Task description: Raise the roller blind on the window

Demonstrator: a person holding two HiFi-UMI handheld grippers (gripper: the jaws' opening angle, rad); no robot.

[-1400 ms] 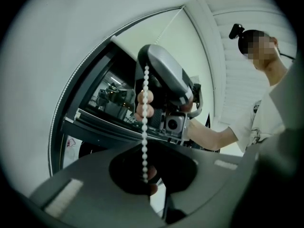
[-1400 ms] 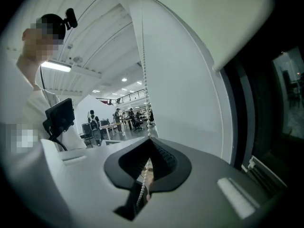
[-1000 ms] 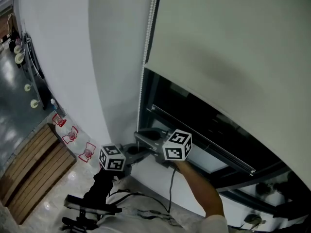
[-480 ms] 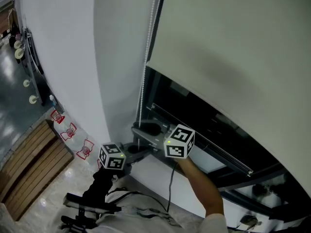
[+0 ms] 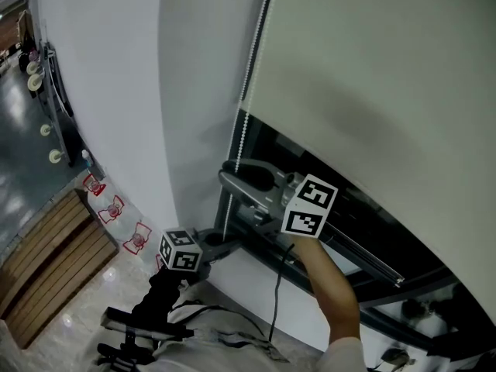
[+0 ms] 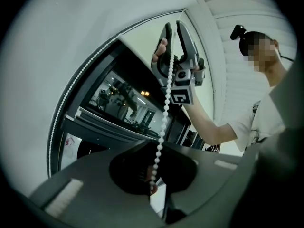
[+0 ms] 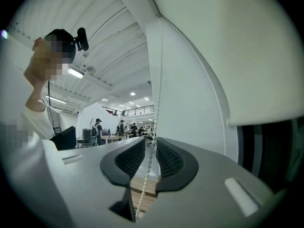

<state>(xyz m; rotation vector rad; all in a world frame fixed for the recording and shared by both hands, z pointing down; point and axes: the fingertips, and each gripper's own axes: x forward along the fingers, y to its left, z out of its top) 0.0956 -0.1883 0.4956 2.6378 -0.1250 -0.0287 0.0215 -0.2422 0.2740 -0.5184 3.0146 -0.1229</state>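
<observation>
Head view up, partner: where's the roller blind (image 5: 372, 76)?

Partway down the window (image 5: 271, 142), its bottom edge slanting across the picture, dark glass showing beneath. The bead chain (image 5: 249, 68) hangs along the blind's left edge, just beside the white wall (image 5: 116, 91).

And the right gripper (image 5: 232, 175)?

It's up at the chain, just under the blind's lower corner. Right gripper view tells it best: the jaws stand partly apart, and they've just been opening. The chain runs straight through the gap between the ribbed pads (image 7: 130, 158), and neither pad presses on it. It's loose, with no grip at all.

So who's got the chain?

That's the left gripper (image 6: 152, 177), lower down, beneath the right one. Left gripper view shows its jaws brought right together, with the chain dropping into them and pinched there at its lower end. From that pinch the beads climb to the right gripper above and pass between its open jaws.

Anything else in frame?

There's the person's bare forearm (image 5: 333, 293) behind the right gripper, and a black cable (image 5: 275, 301) trailing down from it. Down at the left are some wooden slats (image 5: 46, 270).
</observation>
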